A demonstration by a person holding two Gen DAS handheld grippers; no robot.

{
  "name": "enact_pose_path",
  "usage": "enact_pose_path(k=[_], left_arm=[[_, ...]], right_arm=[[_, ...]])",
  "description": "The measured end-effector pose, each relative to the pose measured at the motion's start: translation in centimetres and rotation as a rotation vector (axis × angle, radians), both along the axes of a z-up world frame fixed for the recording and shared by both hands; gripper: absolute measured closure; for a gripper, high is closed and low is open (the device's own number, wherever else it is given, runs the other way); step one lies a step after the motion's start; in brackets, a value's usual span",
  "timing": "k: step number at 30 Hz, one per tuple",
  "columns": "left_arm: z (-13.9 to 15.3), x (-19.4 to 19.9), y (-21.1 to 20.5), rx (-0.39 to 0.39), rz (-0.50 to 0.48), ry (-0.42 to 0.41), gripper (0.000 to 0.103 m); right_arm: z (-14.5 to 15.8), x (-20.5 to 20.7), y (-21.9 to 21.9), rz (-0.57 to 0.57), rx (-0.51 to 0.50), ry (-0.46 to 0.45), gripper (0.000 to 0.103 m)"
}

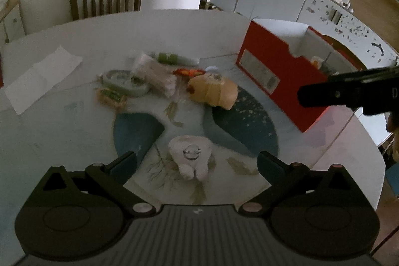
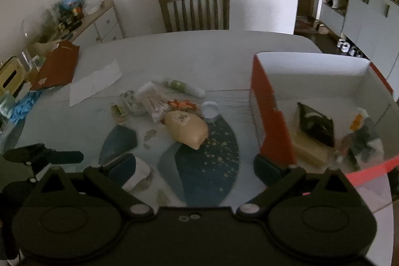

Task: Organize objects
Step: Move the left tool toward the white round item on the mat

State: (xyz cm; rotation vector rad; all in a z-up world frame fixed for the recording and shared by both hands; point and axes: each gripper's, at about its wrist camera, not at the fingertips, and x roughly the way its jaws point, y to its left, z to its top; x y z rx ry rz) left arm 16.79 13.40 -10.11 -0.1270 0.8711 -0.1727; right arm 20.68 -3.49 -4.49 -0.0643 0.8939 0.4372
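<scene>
Tooth-shaped white toy [image 1: 190, 156] lay on the glass table [image 1: 74, 131], between the left gripper [image 1: 197, 163]'s wide-apart, untouching fingers; the right gripper [image 2: 197, 166] hung open beside the red box [image 2: 270, 116].

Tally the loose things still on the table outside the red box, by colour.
White: 3, tooth-shaped toy, cotton swab pack, small cap
Green: 3, tube, round case, packet
Tan: 1, plush
Orange-red: 1, wrapper
Total: 8
</scene>
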Motion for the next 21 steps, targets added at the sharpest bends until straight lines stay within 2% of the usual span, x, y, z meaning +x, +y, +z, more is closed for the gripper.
enact_pose_path(k=[10, 13, 17, 21], left_arm=[[-2.6, 1.5, -0.1, 0.024, 0.04, 0.012, 0.0], [-3.2, 1.9, -0.4, 0.03, 0.034, 0.007, 0.0], [-4.1, 2.6, -1.1, 0.071, 0.02, 0.012, 0.0], [-4.8, 2.9, -1.6, 0.105, 0.016, 0.019, 0.0]], right_arm=[[-2.9, 3.7, 2.7, 0.046, -0.039, 0.043, 0.002], [-4.3, 5.1, 3.2, 0.045, -0.043, 0.085, 0.003], [-5.8, 6.6, 4.2, 0.064, -0.064, 0.106, 0.003], [-7.0, 7.6, 4.7, 0.084, -0.09, 0.116, 0.008]])
